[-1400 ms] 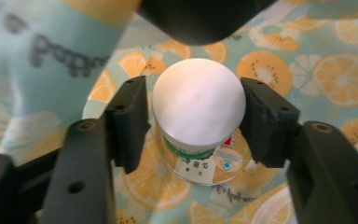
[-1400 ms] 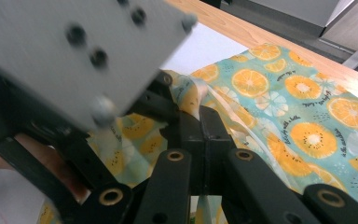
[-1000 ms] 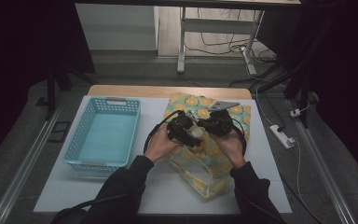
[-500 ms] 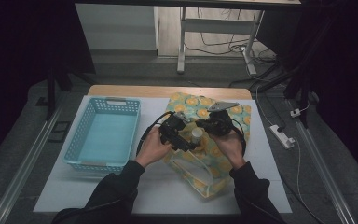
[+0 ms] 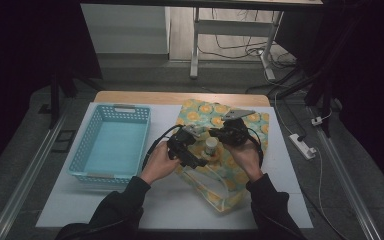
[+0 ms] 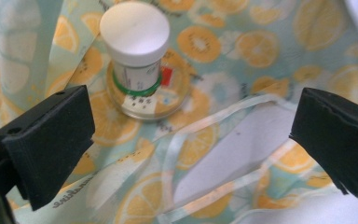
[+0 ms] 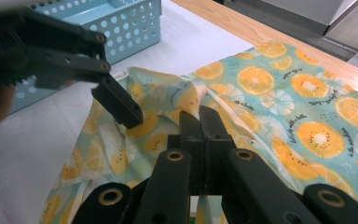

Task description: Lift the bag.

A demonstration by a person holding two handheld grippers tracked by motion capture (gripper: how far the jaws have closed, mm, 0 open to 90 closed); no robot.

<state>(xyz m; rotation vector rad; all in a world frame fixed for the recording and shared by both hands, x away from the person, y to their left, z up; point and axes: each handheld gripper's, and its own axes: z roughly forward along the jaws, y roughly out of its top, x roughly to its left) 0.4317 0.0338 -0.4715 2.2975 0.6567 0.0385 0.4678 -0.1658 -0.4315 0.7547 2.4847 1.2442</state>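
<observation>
On the white bench [image 5: 130, 200], a bag with an orange-slice print [image 5: 240, 175] lies to the right of a blue basket [image 5: 111, 145]. Inside the bag stands a small bottle with a white cap [image 6: 135, 46], upright, on a round disc with a label. In the high view the bottle [image 5: 211, 146] sits between the two hands.

The left gripper [image 5: 189, 150] is just beside the bottle, on its left. Its fingers [image 6: 51, 140] have just been opening and now stand wide apart; nothing is between them, and the bottle is a little beyond them, not touched. Below these fingers the pale rim of the bag's mouth is visible.

The right gripper [image 5: 230, 134] is on the other side of the bottle, over the bag. Its fingers [image 7: 200, 135] are closed together, and a fold of the bag's edge [image 7: 186, 93] rises right at their tips, so they seem to pinch the fabric. In the right gripper view one finger of the left gripper [image 7: 119, 105] hangs over the bag, near these tips. The basket [image 7: 121, 23] lies behind it.
</observation>
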